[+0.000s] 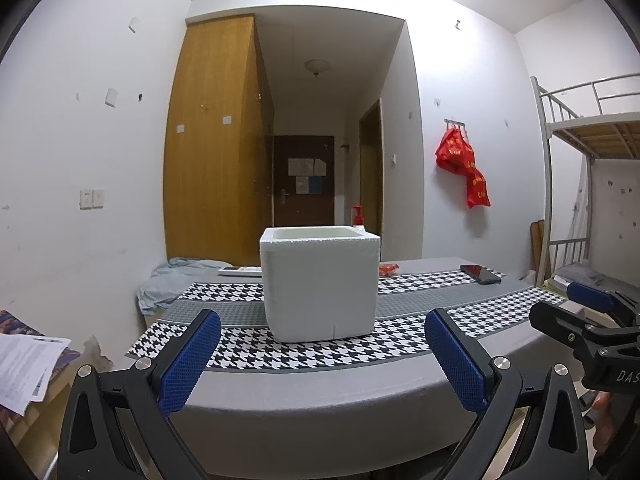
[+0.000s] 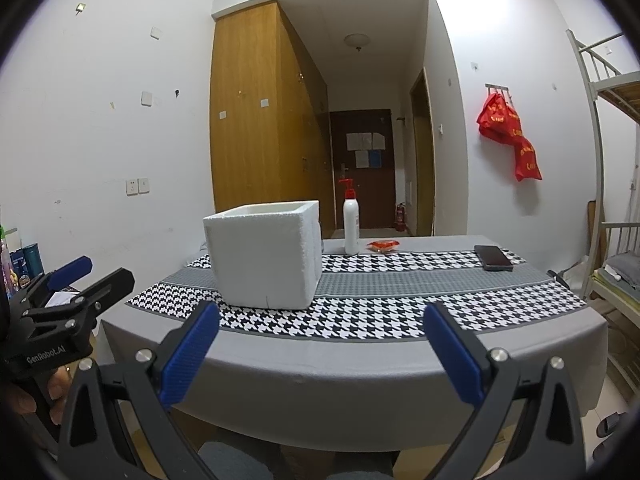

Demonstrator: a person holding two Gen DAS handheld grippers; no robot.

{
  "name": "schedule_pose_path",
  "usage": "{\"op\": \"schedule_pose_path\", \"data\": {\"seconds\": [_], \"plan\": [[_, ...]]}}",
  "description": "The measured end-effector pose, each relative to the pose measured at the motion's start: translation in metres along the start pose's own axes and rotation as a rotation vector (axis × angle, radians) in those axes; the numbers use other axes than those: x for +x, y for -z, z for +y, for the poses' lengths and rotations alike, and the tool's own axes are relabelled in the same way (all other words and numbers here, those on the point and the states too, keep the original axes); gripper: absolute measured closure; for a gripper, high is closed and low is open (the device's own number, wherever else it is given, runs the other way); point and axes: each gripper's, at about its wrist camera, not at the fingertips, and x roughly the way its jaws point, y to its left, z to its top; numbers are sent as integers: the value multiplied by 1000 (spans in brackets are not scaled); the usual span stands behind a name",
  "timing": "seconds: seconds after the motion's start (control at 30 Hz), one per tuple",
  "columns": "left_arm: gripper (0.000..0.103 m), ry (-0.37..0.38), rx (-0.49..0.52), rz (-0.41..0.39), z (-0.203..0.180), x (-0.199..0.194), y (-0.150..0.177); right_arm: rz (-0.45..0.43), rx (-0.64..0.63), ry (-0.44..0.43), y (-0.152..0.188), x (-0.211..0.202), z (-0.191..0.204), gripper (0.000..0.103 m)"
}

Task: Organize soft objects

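So far we are only at the approach: our left gripper (image 1: 322, 360) and right gripper (image 2: 320, 354) both hover short of the near table edge, jaws spread wide and holding nothing.

The white square foam box (image 1: 320, 284) stands upright on the grey table with the houndstooth runner (image 2: 360, 320), mouth up; it looks about as wide as deep, so we see no clear long axis. We judge it to be the container.

The crumpled pale blue cloth (image 1: 168, 280) lies on the far left of the table, well apart from the box, and is the likeliest soft thing. It lies flat in a heap, stretched roughly along the table's left edge.

Next, we think, the left gripper should reach leftward past the box and pinch a raised fold.
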Motion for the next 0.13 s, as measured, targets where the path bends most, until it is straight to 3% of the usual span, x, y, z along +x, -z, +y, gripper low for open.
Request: {"op": "schedule_pose_path", "data": {"seconds": [0.13], "plan": [[1, 2, -12, -12, 3, -2, -1, 2, -1, 0, 0, 1, 0, 0]]}}
